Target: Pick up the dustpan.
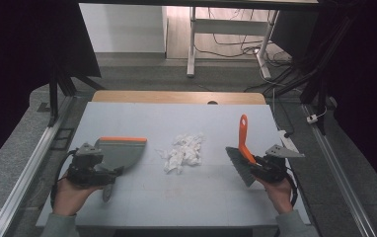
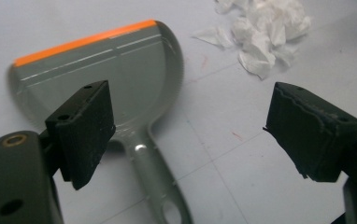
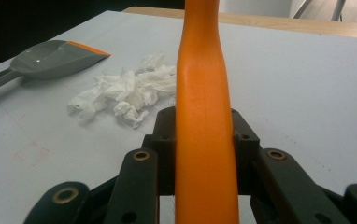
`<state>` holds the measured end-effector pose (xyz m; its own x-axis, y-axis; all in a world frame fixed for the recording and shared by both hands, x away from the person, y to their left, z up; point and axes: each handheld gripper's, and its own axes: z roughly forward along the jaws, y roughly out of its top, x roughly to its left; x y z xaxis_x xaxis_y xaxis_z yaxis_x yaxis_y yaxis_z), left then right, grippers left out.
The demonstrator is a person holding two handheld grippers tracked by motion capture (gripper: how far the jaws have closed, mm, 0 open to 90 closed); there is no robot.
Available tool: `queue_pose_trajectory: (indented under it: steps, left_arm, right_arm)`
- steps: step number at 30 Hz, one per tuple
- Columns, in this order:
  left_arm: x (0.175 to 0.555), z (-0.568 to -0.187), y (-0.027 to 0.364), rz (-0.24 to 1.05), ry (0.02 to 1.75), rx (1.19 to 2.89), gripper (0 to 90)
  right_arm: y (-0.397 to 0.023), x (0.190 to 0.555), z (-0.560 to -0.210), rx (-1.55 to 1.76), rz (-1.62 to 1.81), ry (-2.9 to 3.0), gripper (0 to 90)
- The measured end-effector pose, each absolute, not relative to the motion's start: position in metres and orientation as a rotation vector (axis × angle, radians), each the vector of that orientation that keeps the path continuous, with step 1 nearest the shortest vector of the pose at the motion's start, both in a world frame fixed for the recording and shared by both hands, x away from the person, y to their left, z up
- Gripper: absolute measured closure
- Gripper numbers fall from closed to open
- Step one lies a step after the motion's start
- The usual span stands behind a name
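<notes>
Right hand-held gripper (image 3: 204, 154) pinching brush handle (image 3: 203, 93); left hand-held gripper (image 2: 190, 135) spread above dustpan (image 2: 120, 70); tissue (image 1: 182, 151) between.

The brush handle (image 3: 204, 116) runs off the right gripper view's top and bottom edges — bristles unseen there.

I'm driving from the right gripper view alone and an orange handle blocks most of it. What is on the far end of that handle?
Observer: A grey brush head; the right gripper is shut on the brush handle.
Operator: Is the left gripper holding the dustpan?
Observer: No. The left gripper is open above the dustpan, its jaws apart either side of the handle.
Operator: Where is the tissue?
Observer: The crumpled tissue lies between dustpan and brush.
</notes>
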<state>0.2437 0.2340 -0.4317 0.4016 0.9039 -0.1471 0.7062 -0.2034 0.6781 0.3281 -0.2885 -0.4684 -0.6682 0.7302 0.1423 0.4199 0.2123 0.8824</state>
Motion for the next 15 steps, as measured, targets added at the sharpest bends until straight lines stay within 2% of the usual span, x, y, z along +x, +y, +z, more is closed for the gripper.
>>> queue_pose_trajectory:
  steps: [9,15]
  left_arm:
    - [0.238,-0.451,0.235,0.237,1.429,1.978,13.7]
    - [0.243,-0.465,0.235,0.198,1.483,1.989,11.9]
  right_arm:
    - [-0.285,0.327,-0.469,1.068,1.432,2.204,69.9]
    - [-0.283,0.327,-0.47,1.062,1.421,2.217,69.9]
